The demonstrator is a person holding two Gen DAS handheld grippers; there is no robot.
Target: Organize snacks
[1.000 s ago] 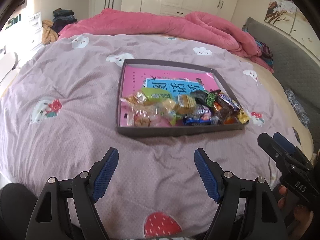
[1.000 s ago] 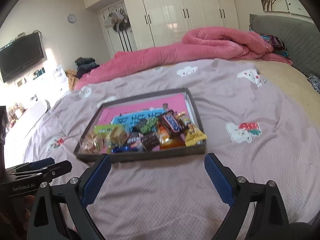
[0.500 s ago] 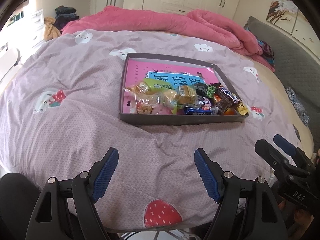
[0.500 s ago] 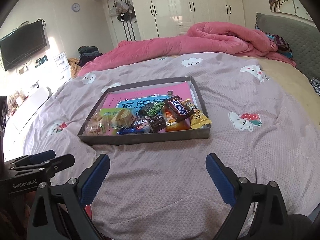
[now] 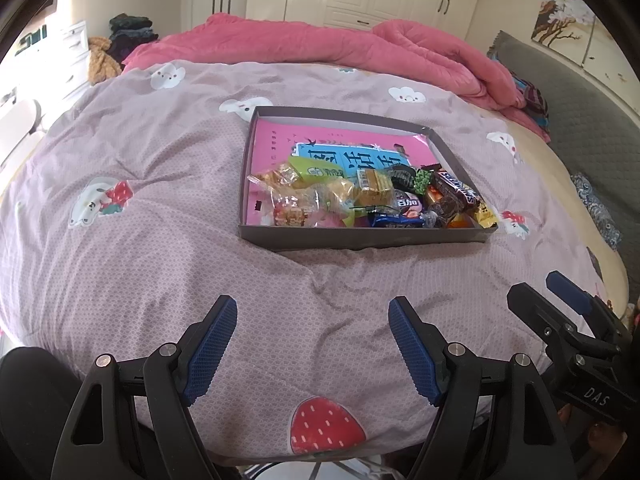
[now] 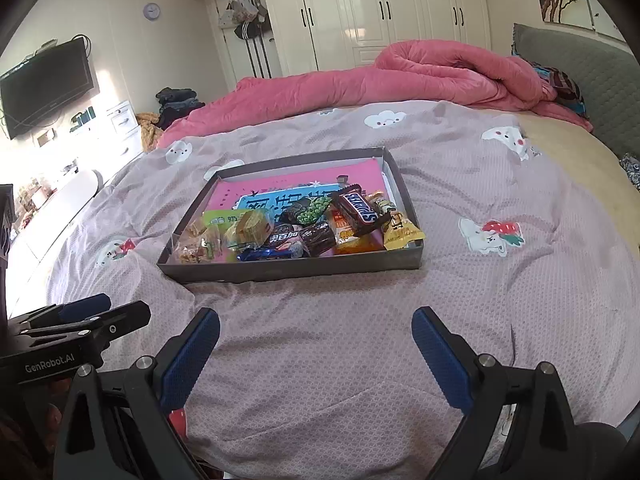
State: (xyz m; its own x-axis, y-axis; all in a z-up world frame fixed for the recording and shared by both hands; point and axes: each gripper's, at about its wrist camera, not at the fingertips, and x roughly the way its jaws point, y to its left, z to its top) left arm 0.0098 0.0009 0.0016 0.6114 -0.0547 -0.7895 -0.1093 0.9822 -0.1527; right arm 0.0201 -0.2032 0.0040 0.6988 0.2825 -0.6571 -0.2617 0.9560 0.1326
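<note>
A shallow grey box (image 5: 360,238) (image 6: 288,270) sits mid-bed with a pink and blue book lining its floor. Several wrapped snacks (image 5: 372,200) (image 6: 304,226) are heaped along its near side, among them a brown chocolate bar (image 6: 357,208) and a yellow packet (image 6: 402,232). My left gripper (image 5: 312,312) hovers over the bedspread short of the box, jaws open and empty. My right gripper (image 6: 316,322) hangs likewise near the bed's front edge, open with nothing between its fingers. Each gripper shows at the other view's lower corner.
The lilac bedspread (image 5: 140,248) with cloud and strawberry prints covers the bed. A rumpled pink duvet (image 6: 400,76) lies along the far side. A grey headboard (image 6: 600,80) stands at the right, white wardrobes (image 6: 380,12) behind, a wall television (image 6: 44,84) at the left.
Both views have drawn back and tipped a little, so the box sits farther from the fingers than a second ago. The jaws stand as wide as before; the snacks have not shifted.
</note>
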